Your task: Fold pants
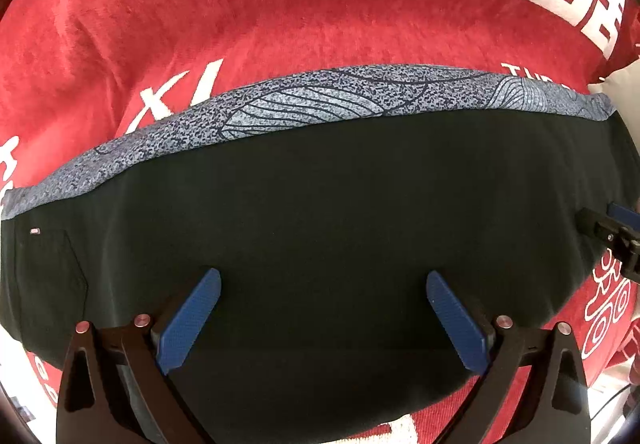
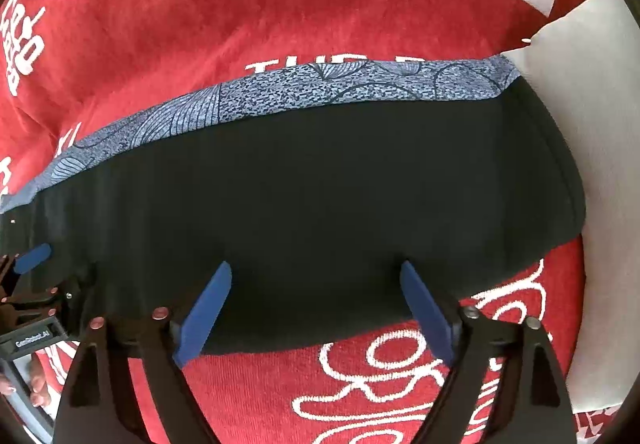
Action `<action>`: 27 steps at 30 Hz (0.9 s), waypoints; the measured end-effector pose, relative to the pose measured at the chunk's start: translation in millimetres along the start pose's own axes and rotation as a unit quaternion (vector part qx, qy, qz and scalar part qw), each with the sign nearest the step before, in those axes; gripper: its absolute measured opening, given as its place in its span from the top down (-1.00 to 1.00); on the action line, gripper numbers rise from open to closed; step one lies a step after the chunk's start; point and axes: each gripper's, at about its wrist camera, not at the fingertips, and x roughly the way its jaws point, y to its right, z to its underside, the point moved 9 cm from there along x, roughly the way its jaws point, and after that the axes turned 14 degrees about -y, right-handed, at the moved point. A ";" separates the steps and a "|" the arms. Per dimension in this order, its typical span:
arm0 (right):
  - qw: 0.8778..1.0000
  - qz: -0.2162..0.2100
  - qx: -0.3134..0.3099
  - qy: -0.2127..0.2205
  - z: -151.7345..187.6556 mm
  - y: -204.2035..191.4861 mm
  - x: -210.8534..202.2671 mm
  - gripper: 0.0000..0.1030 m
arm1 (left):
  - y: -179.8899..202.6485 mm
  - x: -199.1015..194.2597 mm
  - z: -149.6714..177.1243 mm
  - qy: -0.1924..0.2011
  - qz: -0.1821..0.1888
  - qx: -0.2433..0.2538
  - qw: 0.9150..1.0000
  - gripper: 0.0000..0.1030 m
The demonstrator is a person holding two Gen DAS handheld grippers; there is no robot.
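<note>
From the left wrist, the left gripper (image 1: 323,286) hangs spread and empty over the black pants (image 1: 320,224), which lie flat on the red blanket (image 1: 280,16); only here a small tag (image 1: 35,231) shows. From the right wrist, the right gripper (image 2: 316,278) gapes empty at the pants' near edge, where a shallow bite could slip; only here a white surface (image 2: 592,124) shows.

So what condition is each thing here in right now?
pants: folded over, lying flat, patterned blue layer showing along the far edge.
red blanket: spread out under the pants.
left gripper: open, holding nothing.
right gripper: open, holding nothing.
</note>
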 end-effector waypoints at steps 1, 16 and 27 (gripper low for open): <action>1.000 0.001 0.001 -0.001 -1.6 -3.1 2.3 -0.80 | 0.0 0.2 0.1 -0.001 0.000 0.000 1.000 -1.00; 0.999 0.034 0.001 -0.002 -11.4 -36.6 22.3 -0.96 | 8.7 1.4 -12.8 -0.021 -0.003 -0.003 1.000 -1.00; 0.998 -0.038 0.055 -0.011 -13.1 -51.1 7.9 -0.97 | 8.4 4.1 -26.2 -0.035 -0.002 -0.009 0.999 -1.00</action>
